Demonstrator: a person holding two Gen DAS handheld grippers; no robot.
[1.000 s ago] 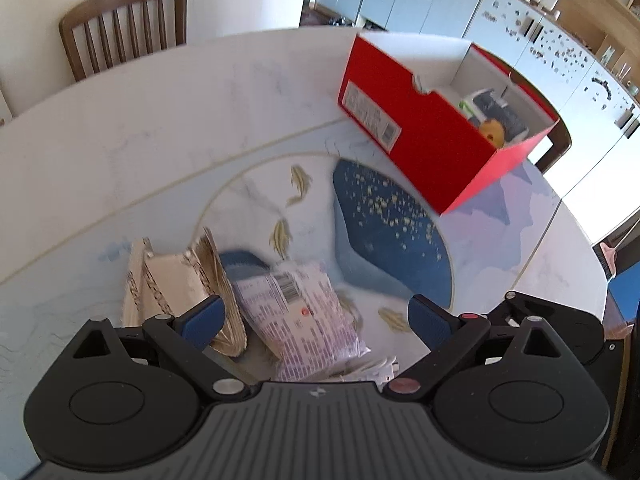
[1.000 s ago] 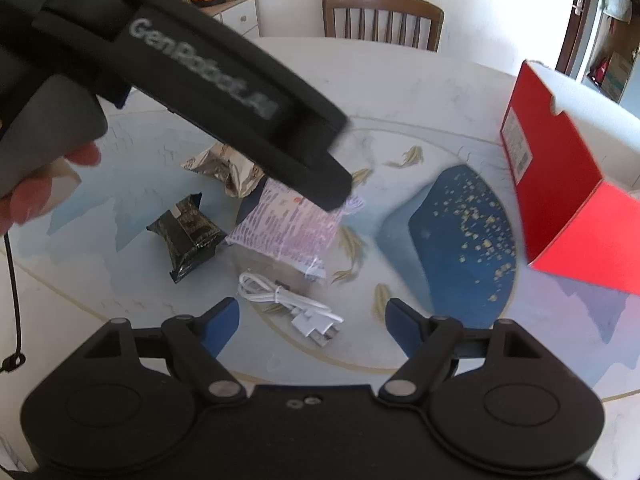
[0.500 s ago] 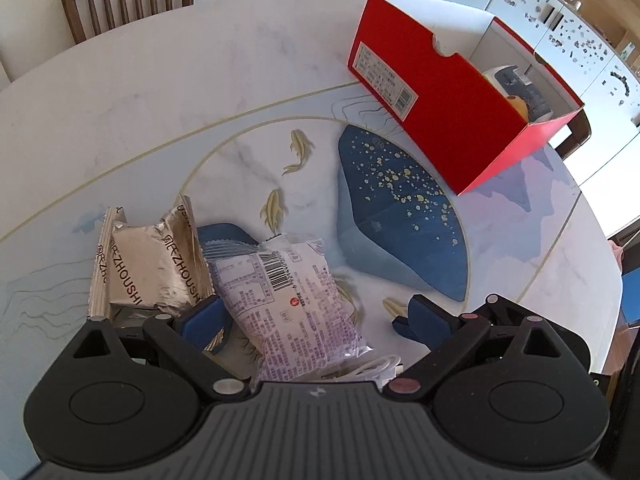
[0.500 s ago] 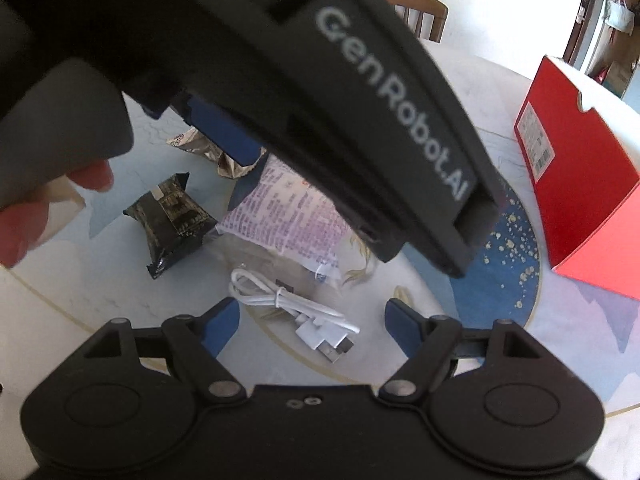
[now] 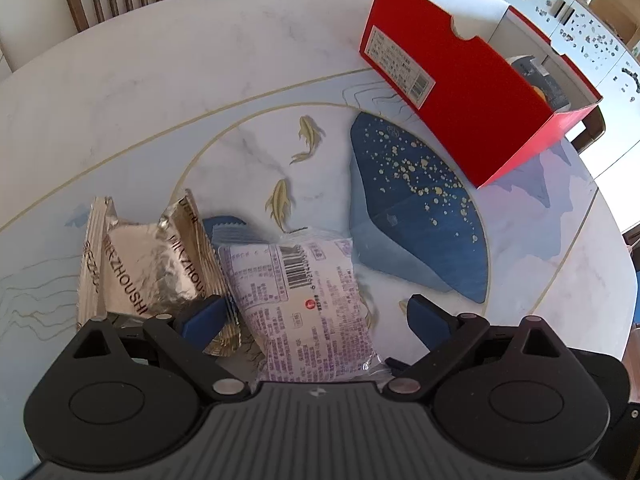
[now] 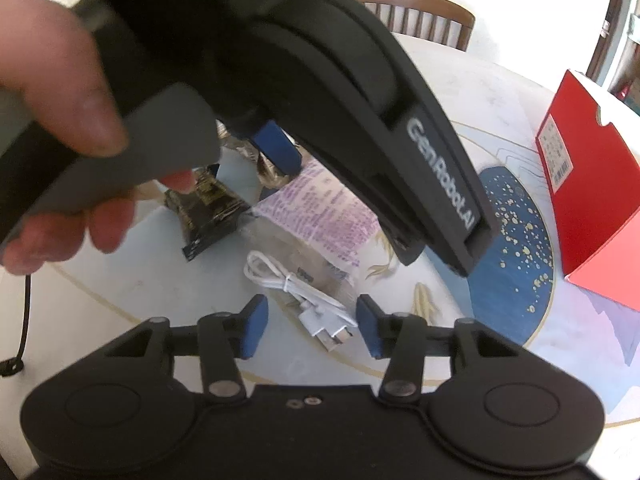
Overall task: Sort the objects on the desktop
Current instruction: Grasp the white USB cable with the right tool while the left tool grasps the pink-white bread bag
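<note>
Left gripper (image 5: 314,316), fingers spread wide, straddles a purple packet (image 5: 304,304) on the table (image 5: 160,92). Right gripper (image 6: 310,326), fingers apart, flanks a white cable (image 6: 296,292).

Bright daylight, fisheye-bent edges, near foreground blurred in right view.

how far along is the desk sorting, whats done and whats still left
Done: a few items already lie inside the red box.

In hand: nothing gripped. The left gripper is open astride the purple-print packet; the right gripper is open around the white cable.

Left: those two, the silver foil packet and the black packet all lie on the table.
</note>
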